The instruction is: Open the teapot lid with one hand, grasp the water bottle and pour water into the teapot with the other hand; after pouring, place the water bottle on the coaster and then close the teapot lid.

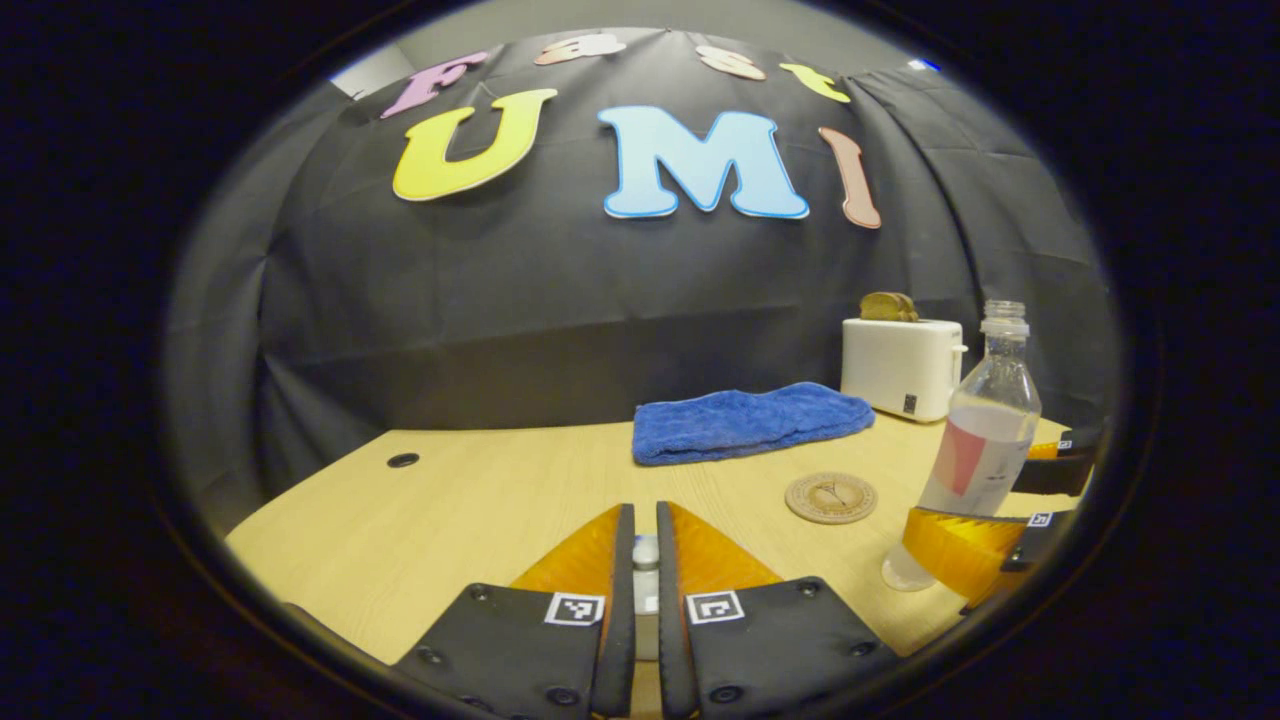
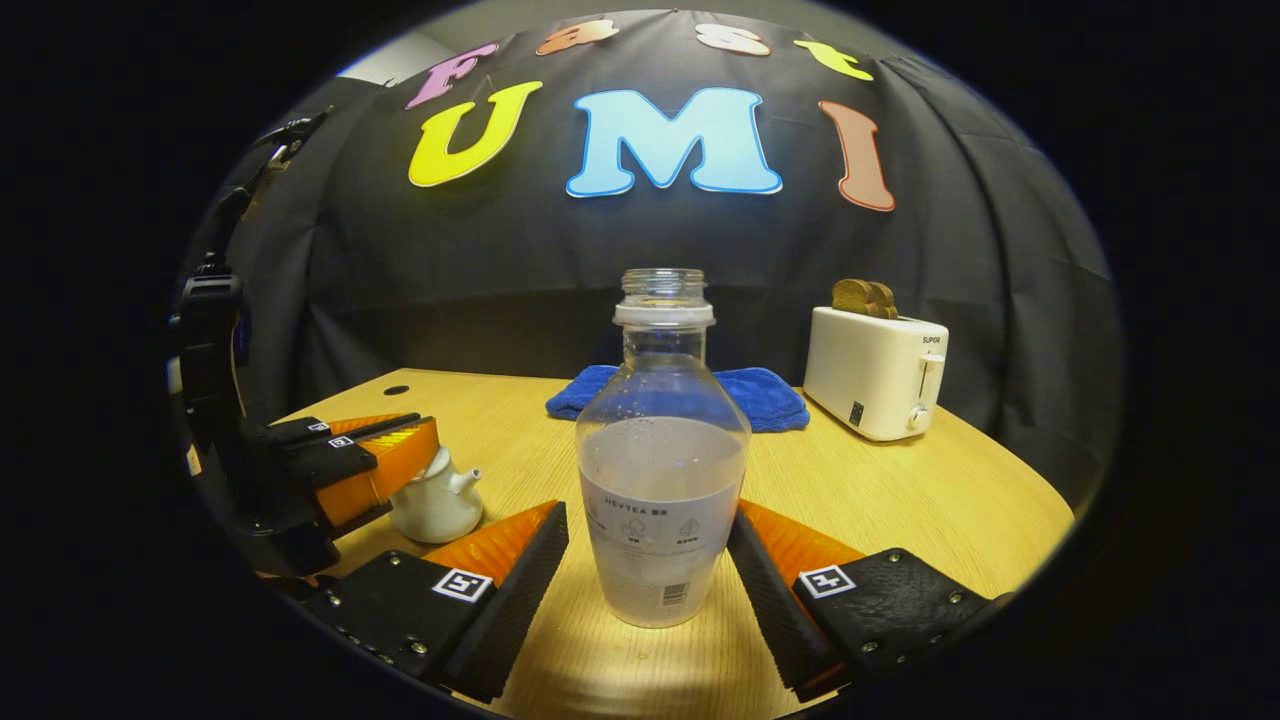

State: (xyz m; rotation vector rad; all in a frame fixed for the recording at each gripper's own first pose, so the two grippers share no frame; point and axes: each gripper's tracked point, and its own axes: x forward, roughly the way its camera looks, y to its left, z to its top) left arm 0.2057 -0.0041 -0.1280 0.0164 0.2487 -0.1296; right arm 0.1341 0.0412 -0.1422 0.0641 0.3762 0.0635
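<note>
A clear uncapped water bottle [image 2: 662, 470], about half full, stands on the wooden table [image 2: 900, 500]. My right gripper [image 2: 648, 515] is open, one finger on each side of the bottle's lower body, with a slight gap at the left finger. The small white teapot [image 2: 437, 505] sits at the left. My left gripper [image 2: 415, 455] rests on top of it. In the left gripper view, my left gripper [image 1: 645, 515] is shut on the white lid knob [image 1: 645, 555]. A round wooden coaster [image 1: 830, 497] lies just left of the bottle [image 1: 985, 440].
A folded blue towel [image 1: 745, 422] lies at the back of the table. A white toaster [image 2: 875, 370] with bread in it stands at the back right. A cable hole [image 1: 403, 460] sits at the far left of the table.
</note>
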